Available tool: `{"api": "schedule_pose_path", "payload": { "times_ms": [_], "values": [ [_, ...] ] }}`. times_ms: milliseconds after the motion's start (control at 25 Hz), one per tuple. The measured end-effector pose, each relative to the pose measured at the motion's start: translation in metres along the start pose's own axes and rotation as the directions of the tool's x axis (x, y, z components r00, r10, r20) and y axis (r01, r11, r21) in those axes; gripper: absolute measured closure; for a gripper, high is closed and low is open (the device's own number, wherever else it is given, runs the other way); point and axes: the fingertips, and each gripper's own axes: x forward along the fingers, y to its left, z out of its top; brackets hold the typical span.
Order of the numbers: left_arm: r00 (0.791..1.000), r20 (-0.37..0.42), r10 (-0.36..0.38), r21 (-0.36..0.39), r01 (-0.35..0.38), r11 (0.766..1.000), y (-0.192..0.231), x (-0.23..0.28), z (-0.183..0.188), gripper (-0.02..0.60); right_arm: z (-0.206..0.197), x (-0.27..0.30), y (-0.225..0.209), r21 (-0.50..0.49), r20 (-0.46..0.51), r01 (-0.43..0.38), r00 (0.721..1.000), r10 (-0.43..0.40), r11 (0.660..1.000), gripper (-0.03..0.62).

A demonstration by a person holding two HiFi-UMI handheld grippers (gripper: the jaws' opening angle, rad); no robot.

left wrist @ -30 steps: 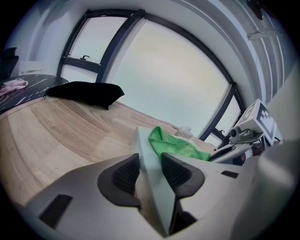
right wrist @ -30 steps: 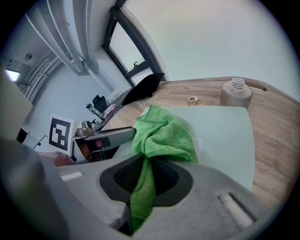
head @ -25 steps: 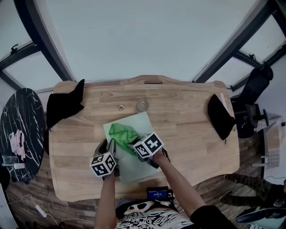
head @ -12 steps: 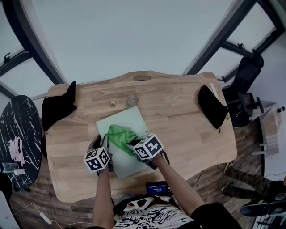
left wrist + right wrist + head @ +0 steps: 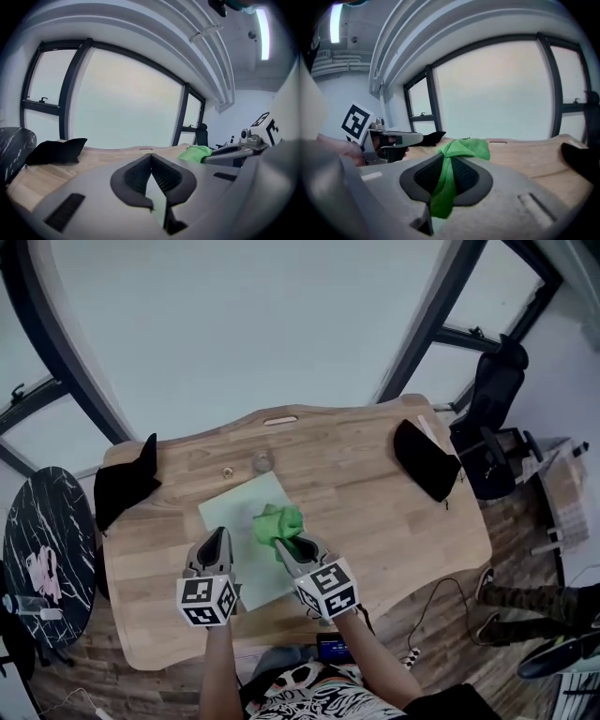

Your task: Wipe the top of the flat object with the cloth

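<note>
On the bench (image 5: 394, 512) lies the pale green mat (image 5: 230, 507), the flat thing to be wiped. The cloth (image 5: 278, 521) is bunched over its middle. The right claw (image 5: 281, 545) is clamped on a fold of the cloth; whether the cloth touches the mat I cannot tell. The left claw (image 5: 220, 532) hangs over the mat's near left part. Its jaws have just been closing and now meet with nothing between them.

Nothing pins the mat, so a firm stroke would likely drag it across the wood. The grip is on one thin fold, which may pull free under pressure. A bunched cloth would also clean only a narrow strip.

No brand or label can be read. Only the square markers on the cubes show, and a small screen (image 5: 333, 645) at the near edge is too small to read.
</note>
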Motion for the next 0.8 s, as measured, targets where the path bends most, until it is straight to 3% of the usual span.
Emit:
{"api": "schedule_pose_path", "payload": {
  "times_ms": [280,440,560,680,800],
  "values": [
    [0.996,0.061,0.058,0.091,-0.064,0.994,-0.035,-0.054,0.015,0.575,0.010,-0.065,0.005,-0.058,0.110,0.086,0.991,-0.080,0.995,0.539],
    [0.981,0.164,0.108,0.064,-0.120,0.991,-0.044,-0.087,0.027,0.575,0.017,-0.085,0.018,-0.087,0.141,0.043,0.990,-0.031,0.995,0.540],
    [0.973,0.165,0.161,0.076,-0.176,0.981,-0.054,-0.108,0.022,0.575,0.021,-0.101,0.030,-0.132,0.155,0.024,0.988,-0.003,0.991,0.540],
    [0.973,0.159,0.168,0.076,-0.181,0.981,-0.068,-0.119,0.019,0.575,0.022,-0.119,0.034,-0.150,0.179,0.031,0.984,-0.004,0.988,0.540],
    [0.976,0.179,0.123,0.075,-0.138,0.988,-0.089,-0.129,0.023,0.575,0.022,-0.134,0.035,-0.152,0.197,0.022,0.980,0.009,0.988,0.540]
  ]
}}
